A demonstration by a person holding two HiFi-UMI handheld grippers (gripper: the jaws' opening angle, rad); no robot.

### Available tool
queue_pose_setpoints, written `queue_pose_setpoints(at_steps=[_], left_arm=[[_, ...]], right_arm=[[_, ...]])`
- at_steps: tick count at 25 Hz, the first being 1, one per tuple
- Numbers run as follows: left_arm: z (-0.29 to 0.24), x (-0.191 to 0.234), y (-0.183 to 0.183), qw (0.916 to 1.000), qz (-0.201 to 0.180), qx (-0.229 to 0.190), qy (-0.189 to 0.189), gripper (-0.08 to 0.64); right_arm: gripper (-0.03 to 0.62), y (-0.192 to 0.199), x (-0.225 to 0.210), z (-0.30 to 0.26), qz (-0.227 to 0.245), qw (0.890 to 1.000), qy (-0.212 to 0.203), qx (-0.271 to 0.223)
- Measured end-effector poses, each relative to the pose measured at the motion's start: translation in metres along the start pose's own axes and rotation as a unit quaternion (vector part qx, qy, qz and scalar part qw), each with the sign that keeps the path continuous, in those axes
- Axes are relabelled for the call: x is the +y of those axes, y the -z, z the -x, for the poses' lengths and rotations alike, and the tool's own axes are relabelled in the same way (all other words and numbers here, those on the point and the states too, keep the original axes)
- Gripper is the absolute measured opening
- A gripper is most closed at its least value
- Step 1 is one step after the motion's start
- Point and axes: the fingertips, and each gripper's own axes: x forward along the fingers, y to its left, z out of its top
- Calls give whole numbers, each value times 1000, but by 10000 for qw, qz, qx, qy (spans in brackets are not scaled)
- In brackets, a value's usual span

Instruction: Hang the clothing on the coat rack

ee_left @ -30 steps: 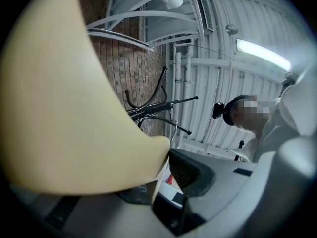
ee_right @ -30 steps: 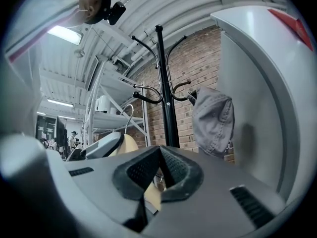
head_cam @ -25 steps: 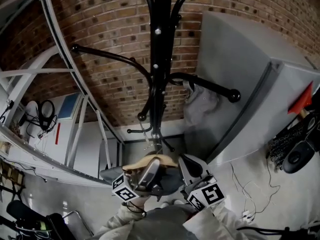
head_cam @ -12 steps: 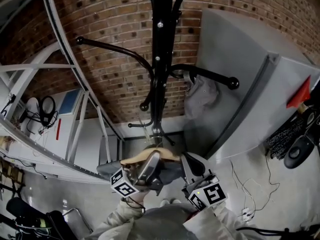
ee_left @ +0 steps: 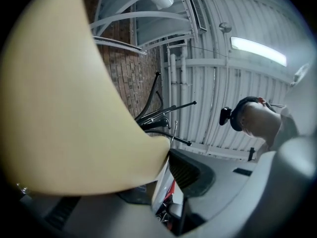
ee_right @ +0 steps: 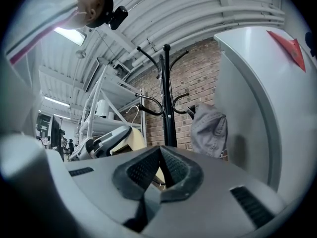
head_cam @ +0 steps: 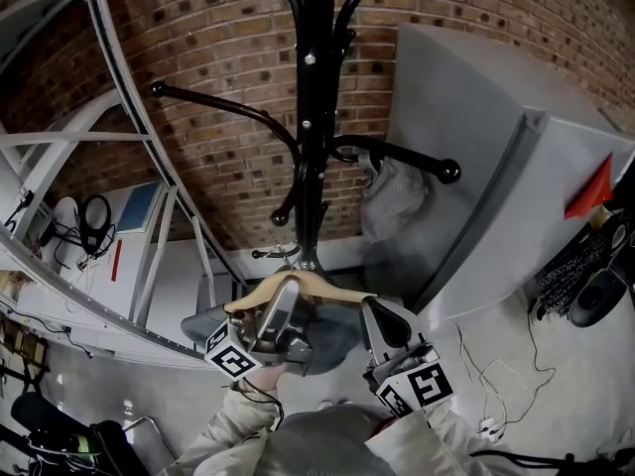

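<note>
The left gripper (head_cam: 283, 308) pinched the wooden hanger (head_cam: 327, 286) carrying grey clothing (head_cam: 335, 342), low before the coat rack (head_cam: 316, 117); the right gripper (head_cam: 382, 322), beside the hanger, had its jaws pressed together; another grey garment (head_cam: 395, 201) hung on one rack arm.

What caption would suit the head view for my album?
Left gripper holds a wooden hanger below a black coat rack bearing grey clothing.

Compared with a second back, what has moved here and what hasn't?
The left gripper, shut on the wooden hanger, has lifted it up toward the coat rack pole. Nothing was newly grasped or released. The right gripper stays low beside it, and the grey garment still hangs on the rack's right arm.
</note>
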Motion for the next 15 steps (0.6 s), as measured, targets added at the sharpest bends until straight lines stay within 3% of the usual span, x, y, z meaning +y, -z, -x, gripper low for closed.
queue_pose_setpoints(at_steps=[15], left_arm=[[-35, 3, -24, 9994, 14, -171, 288, 106]], right_arm=[[23, -8, -10, -12, 173, 9998, -2, 99]])
